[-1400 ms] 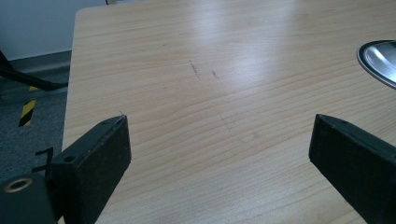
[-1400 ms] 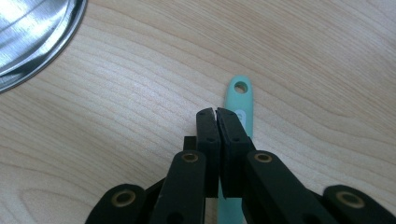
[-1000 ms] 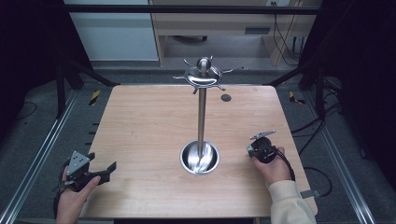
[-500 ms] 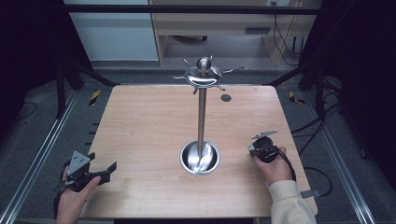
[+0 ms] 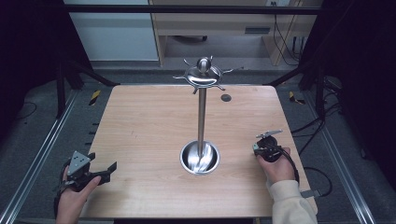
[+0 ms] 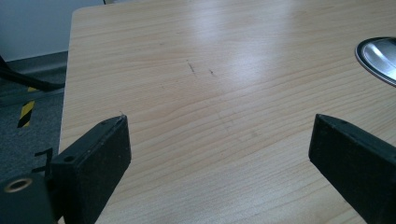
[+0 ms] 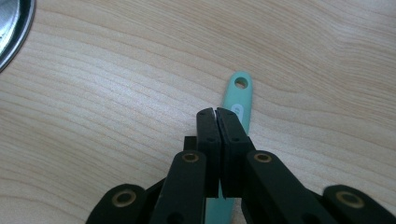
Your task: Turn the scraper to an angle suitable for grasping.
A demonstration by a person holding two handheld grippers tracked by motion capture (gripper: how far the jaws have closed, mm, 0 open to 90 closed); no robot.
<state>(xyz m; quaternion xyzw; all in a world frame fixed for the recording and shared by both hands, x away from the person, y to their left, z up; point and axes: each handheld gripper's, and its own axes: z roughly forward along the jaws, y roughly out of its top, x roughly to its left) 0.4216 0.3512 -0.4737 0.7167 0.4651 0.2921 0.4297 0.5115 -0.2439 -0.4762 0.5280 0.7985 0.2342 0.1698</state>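
A mint-green utensil handle (image 7: 242,100) with a hanging hole lies flat on the wooden table (image 5: 149,121). My right gripper (image 7: 216,112) is shut just above it, jaws pressed together, and the handle runs underneath them. In the high view the right gripper (image 5: 265,148) sits near the table's right edge, right of the metal stand. A steel stand (image 5: 201,116) with a round dish base (image 5: 200,157) and hooks around its top (image 5: 203,74) rises from the table's middle. My left gripper (image 5: 100,162) rests at the front left corner, open (image 6: 220,120), nothing between its jaws.
A small dark round mark (image 5: 226,98) lies on the table behind the stand. The dish base's rim shows at the left gripper view's right edge (image 6: 378,56) and the right gripper view's top left (image 7: 11,23). Metal rails and cables run beside the table.
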